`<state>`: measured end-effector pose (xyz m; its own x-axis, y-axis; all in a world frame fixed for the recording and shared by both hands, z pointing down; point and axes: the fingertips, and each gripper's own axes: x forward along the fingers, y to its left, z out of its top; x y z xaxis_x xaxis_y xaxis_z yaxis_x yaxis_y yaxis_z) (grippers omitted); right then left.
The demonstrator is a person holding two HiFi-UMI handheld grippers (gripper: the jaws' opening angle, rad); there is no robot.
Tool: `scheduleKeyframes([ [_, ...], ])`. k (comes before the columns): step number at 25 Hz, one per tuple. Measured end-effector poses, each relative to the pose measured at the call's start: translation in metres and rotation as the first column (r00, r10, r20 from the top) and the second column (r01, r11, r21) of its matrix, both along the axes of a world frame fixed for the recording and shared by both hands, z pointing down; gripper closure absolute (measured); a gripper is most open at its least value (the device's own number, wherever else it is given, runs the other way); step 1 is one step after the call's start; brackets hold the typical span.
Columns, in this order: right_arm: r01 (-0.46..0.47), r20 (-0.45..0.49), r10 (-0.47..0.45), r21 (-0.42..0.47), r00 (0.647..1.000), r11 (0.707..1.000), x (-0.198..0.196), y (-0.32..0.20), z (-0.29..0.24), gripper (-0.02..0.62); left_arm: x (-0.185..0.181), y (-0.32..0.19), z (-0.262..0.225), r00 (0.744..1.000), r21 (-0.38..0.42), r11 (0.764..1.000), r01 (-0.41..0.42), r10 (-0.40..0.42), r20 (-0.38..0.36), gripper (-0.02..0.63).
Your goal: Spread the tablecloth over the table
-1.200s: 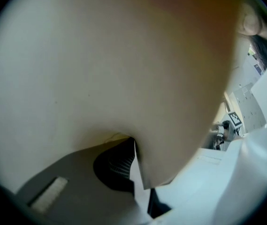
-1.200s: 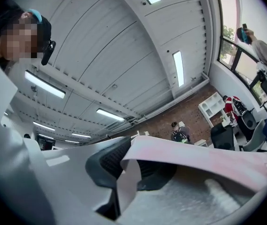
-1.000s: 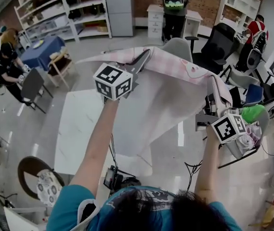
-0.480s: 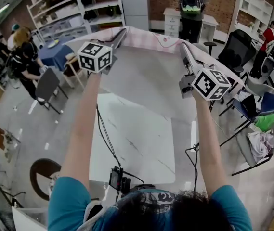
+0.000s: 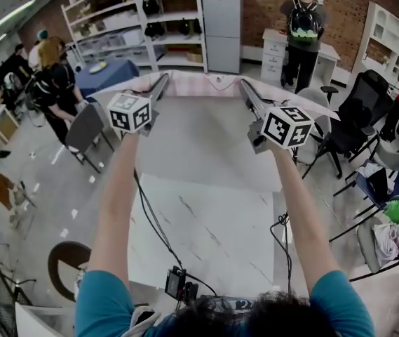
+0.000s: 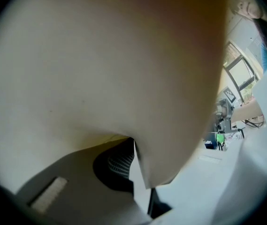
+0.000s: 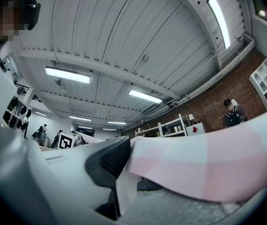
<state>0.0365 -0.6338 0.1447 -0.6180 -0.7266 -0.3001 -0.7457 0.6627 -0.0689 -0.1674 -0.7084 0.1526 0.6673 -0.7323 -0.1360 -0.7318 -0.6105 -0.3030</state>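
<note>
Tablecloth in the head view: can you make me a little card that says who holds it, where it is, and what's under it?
thing: pink checked tablecloth
held by: left gripper and right gripper, fingers shut on its top edge
where: up in the air, stretched between the two grippers, hanging down in front of the person
under it: white table, near part bare
touching the table: cannot tell
spread out: not yet
</note>
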Motion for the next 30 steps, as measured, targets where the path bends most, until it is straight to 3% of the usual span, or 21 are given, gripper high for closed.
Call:
scheduleKeyframes([
  [8,0.037,-0.079,-0.036,0.013,0.996,0.999,-0.047,-0.059,-0.016,0.554,-0.048,-0.045,-0.011,0.997,0.004,0.998,0.069,-0.068,-0.032,0.566],
  [13,0.029,-0.077,-0.025,0.056,0.997,0.998,-0.040,-0.078,-0.040,0.554,-0.043,-0.065,-0.037,1.000,0.063,0.998,0.027,-0.027,-0.013,0.563],
  [16,0.035,-0.072,-0.027,0.112,0.997,0.993,-0.037,-0.071,-0.056,0.554,-0.041,-0.055,-0.057,0.999,0.128,0.992,-0.008,0.014,-0.047,0.561],
  [19,0.039,-0.072,-0.029,0.137,0.997,0.990,-0.033,-0.054,-0.052,0.552,-0.038,-0.042,-0.053,0.994,0.136,0.989,-0.050,0.062,-0.088,0.561],
  [26,0.079,-0.019,-0.079,0.017,0.997,0.997,-0.049,0.010,0.060,0.552,-0.053,0.021,0.052,0.982,0.052,0.990,-0.128,0.134,-0.133,0.558],
  [30,0.114,0.064,-0.108,-0.100,0.992,0.988,-0.049,0.028,0.091,0.552,-0.056,0.042,0.072,0.977,-0.014,0.987,-0.161,0.157,-0.145,0.555],
])
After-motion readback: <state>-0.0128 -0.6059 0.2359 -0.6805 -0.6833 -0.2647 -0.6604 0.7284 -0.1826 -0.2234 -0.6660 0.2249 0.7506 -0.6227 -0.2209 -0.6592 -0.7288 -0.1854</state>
